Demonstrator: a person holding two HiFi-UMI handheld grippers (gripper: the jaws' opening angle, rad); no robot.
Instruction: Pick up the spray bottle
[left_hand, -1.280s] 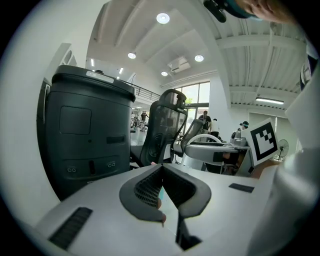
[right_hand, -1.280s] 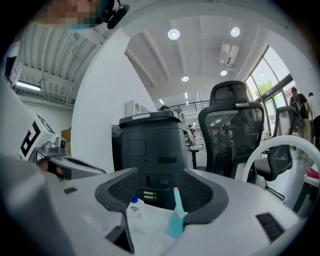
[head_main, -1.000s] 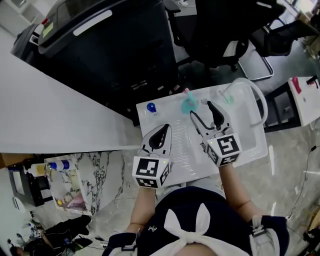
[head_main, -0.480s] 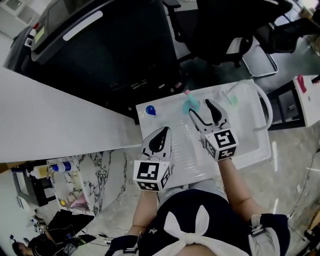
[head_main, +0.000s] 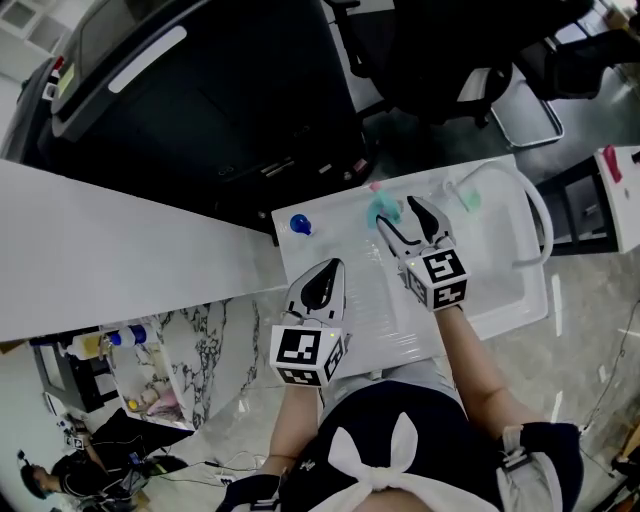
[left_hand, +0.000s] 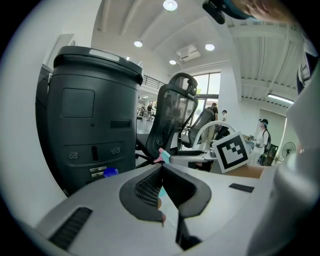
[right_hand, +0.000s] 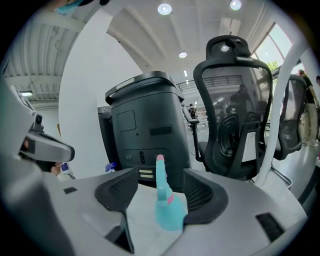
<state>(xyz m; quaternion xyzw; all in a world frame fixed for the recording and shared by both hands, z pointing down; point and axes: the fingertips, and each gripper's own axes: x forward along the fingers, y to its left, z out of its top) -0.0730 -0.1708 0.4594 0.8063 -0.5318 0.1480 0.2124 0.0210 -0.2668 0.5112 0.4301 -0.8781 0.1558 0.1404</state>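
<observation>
Your right gripper (right_hand: 161, 192) has its jaws spread wide, and the teal bottle (right_hand: 167, 207) stands upright between them on the white table (head_main: 480, 270). Its pink-tipped nozzle points up, and its body sits closer to the pad on the right of the right gripper view. Whether it touches that pad, you cannot tell. From the head view the bottle is at the tips of those jaws, toward the far edge of the table.

Your left gripper (left_hand: 162, 185) has its jaws pressed together with nothing between them. It is nearer your body than the right one and well apart from the bottle, with its tips pointing toward the far side of the table.

A small blue object (head_main: 300, 224) lies near the far left corner of the table, to the left of the bottle. Beyond the table stands a large black machine (right_hand: 145, 125), with a black mesh chair (right_hand: 235, 120) to its right.
</observation>
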